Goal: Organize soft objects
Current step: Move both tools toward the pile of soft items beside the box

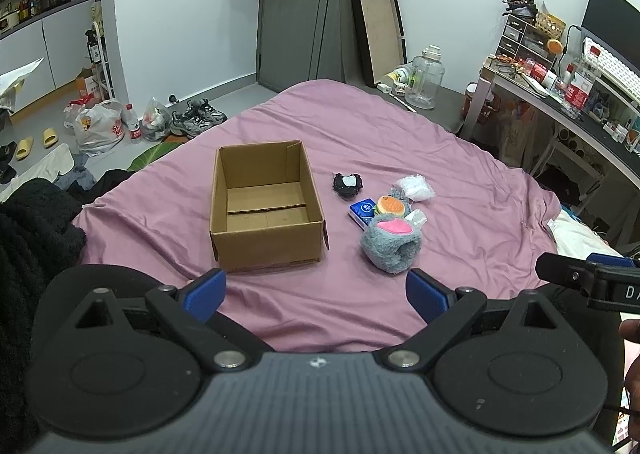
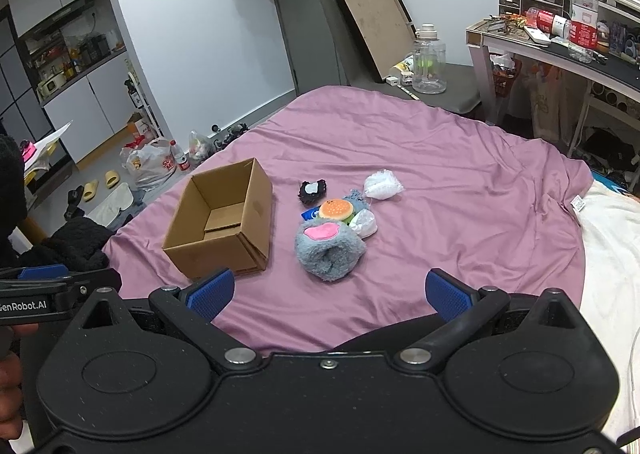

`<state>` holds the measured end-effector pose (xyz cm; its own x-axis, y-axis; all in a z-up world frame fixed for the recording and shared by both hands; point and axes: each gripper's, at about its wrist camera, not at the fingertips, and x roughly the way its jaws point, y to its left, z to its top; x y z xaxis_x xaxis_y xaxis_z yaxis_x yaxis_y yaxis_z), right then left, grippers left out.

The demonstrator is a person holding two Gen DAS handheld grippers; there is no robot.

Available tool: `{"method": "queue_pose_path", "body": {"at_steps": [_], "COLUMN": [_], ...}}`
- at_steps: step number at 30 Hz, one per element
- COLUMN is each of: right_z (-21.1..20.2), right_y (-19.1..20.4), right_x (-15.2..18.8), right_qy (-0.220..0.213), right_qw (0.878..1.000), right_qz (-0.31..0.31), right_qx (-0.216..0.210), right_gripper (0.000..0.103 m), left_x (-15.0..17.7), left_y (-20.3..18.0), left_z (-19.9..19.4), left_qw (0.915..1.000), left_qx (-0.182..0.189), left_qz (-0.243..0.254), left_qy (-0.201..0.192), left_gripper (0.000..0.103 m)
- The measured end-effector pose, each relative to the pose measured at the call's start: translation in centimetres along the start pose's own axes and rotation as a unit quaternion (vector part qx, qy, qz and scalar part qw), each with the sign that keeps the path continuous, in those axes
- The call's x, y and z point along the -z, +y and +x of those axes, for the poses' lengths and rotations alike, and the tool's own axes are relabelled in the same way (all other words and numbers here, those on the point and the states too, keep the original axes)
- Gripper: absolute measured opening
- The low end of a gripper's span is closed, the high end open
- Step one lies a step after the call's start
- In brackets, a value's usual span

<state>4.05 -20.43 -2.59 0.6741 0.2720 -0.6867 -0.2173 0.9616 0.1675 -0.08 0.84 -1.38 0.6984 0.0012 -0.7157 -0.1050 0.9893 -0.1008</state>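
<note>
Risk lies in the heap: toys lie touching, just right of the empty box on the bedsheet. Left gripper and right gripper hover short, jaws apart, empty. A grab may drag neighbours along.

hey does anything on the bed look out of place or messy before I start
Nothing looks spilled or damaged. The open brown cardboard box holds nothing, while the soft things sit in a loose cluster to its right on the purple sheet: a grey-blue fluffy plush, a burger-shaped toy and a white crinkly bag.
</note>
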Motion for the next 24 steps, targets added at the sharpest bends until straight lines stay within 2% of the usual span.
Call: {"method": "queue_pose_path", "body": {"at_steps": [13,18,24], "right_z": [1.3,2.2,4.1], "right_y": [-0.5,-1.3,-2.2], "right_x": [0.0,-0.1,-0.3], "right_qy": [0.014,0.019,0.027], "right_qw": [1.000,0.999,0.999], "right_qz": [0.007,0.019,0.030], "right_qx": [-0.006,-0.025,-0.037], "right_gripper": [0.103,0.103,0.103], "left_x": [-0.2,-0.5,-1.1], "left_y": [0.3,0.1,-0.3], "left_z": [1.6,2.7,4.8], "left_qw": [0.9999,0.9999,0.9999], "left_qx": [0.000,-0.008,0.002], "left_qz": [-0.006,0.002,-0.004], "left_qy": [0.013,0.011,0.016], "left_gripper": [0.096,0.096,0.096]}}
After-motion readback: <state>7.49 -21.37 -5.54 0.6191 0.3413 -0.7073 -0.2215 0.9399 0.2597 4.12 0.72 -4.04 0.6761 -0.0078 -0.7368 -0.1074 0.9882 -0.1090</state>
